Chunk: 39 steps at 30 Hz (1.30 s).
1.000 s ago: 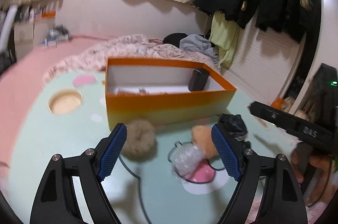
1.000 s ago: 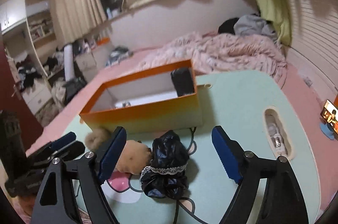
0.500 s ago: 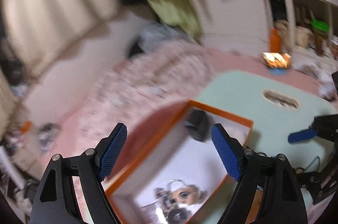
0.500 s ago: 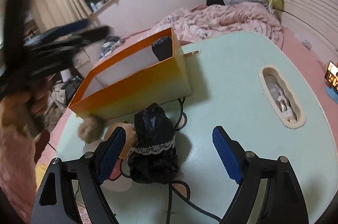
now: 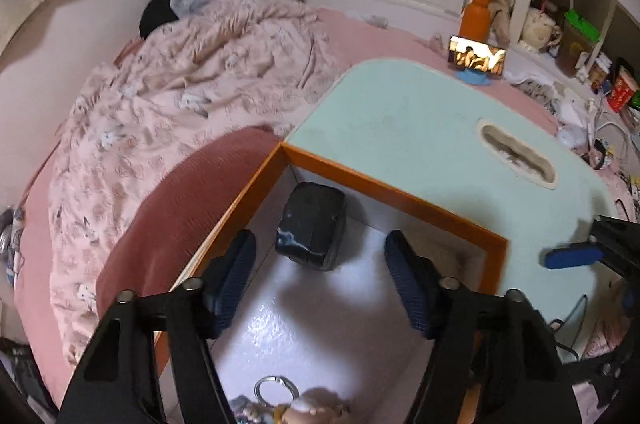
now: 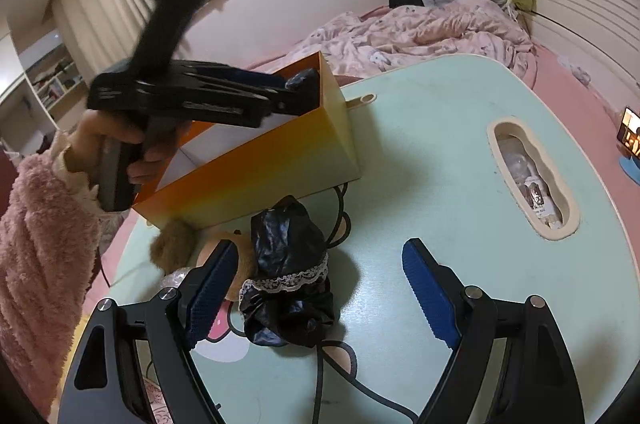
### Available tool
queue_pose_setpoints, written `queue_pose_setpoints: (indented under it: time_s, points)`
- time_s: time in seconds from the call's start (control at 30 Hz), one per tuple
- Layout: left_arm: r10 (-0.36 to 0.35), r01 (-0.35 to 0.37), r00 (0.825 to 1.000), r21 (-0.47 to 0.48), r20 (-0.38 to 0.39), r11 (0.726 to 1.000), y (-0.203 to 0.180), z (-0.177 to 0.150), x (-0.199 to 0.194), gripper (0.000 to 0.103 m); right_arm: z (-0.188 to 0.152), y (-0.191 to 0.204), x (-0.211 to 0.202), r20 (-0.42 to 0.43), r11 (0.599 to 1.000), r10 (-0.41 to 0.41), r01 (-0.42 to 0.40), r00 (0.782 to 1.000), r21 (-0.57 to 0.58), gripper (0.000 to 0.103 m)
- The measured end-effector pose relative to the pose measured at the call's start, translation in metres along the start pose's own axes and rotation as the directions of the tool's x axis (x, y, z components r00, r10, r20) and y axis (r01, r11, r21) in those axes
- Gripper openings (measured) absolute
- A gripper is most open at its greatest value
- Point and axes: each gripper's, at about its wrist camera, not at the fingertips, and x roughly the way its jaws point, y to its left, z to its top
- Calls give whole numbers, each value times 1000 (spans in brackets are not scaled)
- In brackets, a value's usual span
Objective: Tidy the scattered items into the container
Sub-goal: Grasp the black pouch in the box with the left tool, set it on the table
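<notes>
The orange box (image 5: 392,194) (image 6: 256,168) stands on the mint table. My left gripper (image 5: 318,282) is open and empty, inside the box above its white floor, its jaws either side of a black pouch (image 5: 312,226) in the far corner without touching it. A keyring toy (image 5: 296,404) lies on the box floor near me. In the right wrist view the left gripper (image 6: 292,92) reaches over the box rim. My right gripper (image 6: 320,292) is open and empty, low over a black lace-trimmed bag (image 6: 290,272). A brown pom-pom (image 6: 172,244), a tan plush (image 6: 236,256) and a clear plastic item (image 6: 176,278) lie beside the bag.
A black cable (image 6: 332,356) runs across the table under the bag. The table has an oval slot (image 6: 532,180) (image 5: 516,154). A pink blanket (image 5: 180,84) lies on the bed behind. A lit phone on a stand (image 5: 476,60) sits past the table's far edge.
My left gripper has swung from low over the scattered items up and into the orange box, toward the black pouch. My right gripper has moved closer over the black bag.
</notes>
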Motion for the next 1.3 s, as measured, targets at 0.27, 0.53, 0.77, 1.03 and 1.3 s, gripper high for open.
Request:
queue_pose_setpoints:
  time_s: [0.27, 0.53, 0.77, 1.03, 1.3]
  points:
    - [2, -1, 997, -9, 74, 1000, -5, -10, -19, 29, -1, -2, 0, -8, 1000, 10, -9, 1000, 13, 84]
    - [33, 22, 936, -150, 351, 988, -15, -60, -134, 29, -1, 2, 1, -11, 1000, 5, -5, 1000, 6, 84]
    - [89, 62, 918, -361, 386, 930, -47, -142, -145, 29, -2, 5, 1, -20, 1000, -3, 3, 1000, -2, 84]
    - [114, 100, 921, -507, 373, 856, -45, -181, -98, 29, -3, 5, 5, -33, 1000, -7, 7, 999, -6, 84]
    - [295, 74, 812, -590, 504, 804, -71, -214, -115, 79, -6, 8, 10, -55, 1000, -4, 3, 998, -22, 84]
